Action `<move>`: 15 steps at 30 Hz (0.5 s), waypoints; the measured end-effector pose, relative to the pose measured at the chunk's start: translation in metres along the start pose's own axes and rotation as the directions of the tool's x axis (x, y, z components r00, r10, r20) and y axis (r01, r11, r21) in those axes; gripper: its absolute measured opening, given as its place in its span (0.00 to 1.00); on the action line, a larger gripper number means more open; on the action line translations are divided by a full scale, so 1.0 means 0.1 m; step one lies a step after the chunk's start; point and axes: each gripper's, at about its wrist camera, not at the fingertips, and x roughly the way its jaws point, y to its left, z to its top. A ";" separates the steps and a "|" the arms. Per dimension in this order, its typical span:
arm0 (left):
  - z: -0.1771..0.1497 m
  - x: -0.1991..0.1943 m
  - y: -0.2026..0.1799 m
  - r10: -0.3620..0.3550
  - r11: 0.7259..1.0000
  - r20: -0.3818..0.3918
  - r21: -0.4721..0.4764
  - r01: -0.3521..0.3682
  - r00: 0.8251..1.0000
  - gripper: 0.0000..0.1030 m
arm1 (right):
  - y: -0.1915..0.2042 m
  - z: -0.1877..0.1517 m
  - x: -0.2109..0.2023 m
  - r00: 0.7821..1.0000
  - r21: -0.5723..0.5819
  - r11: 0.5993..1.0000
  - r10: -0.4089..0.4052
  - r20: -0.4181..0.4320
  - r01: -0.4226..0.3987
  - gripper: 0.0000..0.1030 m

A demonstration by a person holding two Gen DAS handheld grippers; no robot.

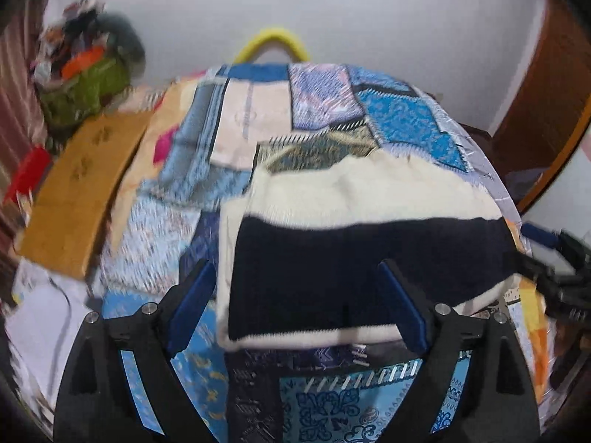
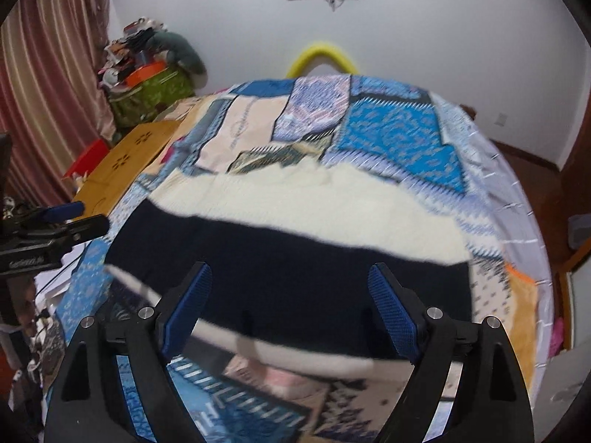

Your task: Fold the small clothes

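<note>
A cream-and-navy garment [image 1: 354,254] lies folded flat on the patchwork bedspread [image 1: 402,125], near its front edge. Left gripper [image 1: 299,306] and right gripper [image 2: 290,310] hover above it, jaws wide apart, gripping nothing. Squaring the edges before regrasping would likely keep the next fold neat.

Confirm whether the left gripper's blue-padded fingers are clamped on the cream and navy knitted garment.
No: the left gripper stands wide open, its blue pads apart above the cream and navy knitted garment lying on the patchwork bedspread.
</note>
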 end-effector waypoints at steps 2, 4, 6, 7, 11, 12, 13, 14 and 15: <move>-0.07 0.06 0.07 0.020 0.999 -0.014 -0.036 -0.021 1.000 0.86 | 0.06 -0.05 0.10 1.000 -0.009 1.000 0.008 -0.028 -0.008 0.82; -0.14 0.09 0.12 0.024 0.998 -0.030 -0.051 -0.025 0.999 0.86 | 0.09 -0.11 0.17 0.999 -0.016 1.000 0.017 -0.048 -0.017 0.82; -0.22 0.14 0.15 0.011 0.998 -0.060 -0.065 -0.015 0.998 0.86 | 0.13 -0.14 0.28 0.997 -0.024 1.000 0.015 -0.077 -0.017 0.82; -0.26 0.17 0.16 0.002 0.997 -0.074 -0.071 -0.008 0.997 0.86 | 0.14 -0.16 0.33 0.996 -0.030 0.999 0.014 -0.089 -0.017 0.82; -0.40 0.25 0.23 -0.043 0.992 -0.125 -0.125 0.027 0.991 0.86 | 0.15 -0.22 0.46 0.993 -0.020 1.000 0.016 -0.118 -0.019 0.82; -0.43 0.28 0.25 -0.064 0.988 -0.139 -0.145 0.044 0.988 0.86 | 0.15 -0.23 0.48 0.992 -0.011 1.000 0.018 -0.123 -0.020 0.82; -0.45 0.29 0.25 -0.085 0.985 -0.148 -0.160 0.061 0.985 0.86 | 0.15 -0.25 0.50 0.992 -0.001 1.000 0.020 -0.128 -0.020 0.82; -0.48 0.30 0.25 -0.119 0.980 -0.154 -0.179 0.091 0.981 0.86 | 0.14 -0.26 0.52 0.991 0.007 1.000 0.023 -0.134 -0.022 0.82; -0.49 0.30 0.25 -0.140 0.976 -0.154 -0.190 0.110 0.978 0.86 | 0.13 -0.26 0.54 0.990 0.011 1.000 0.026 -0.142 -0.025 0.82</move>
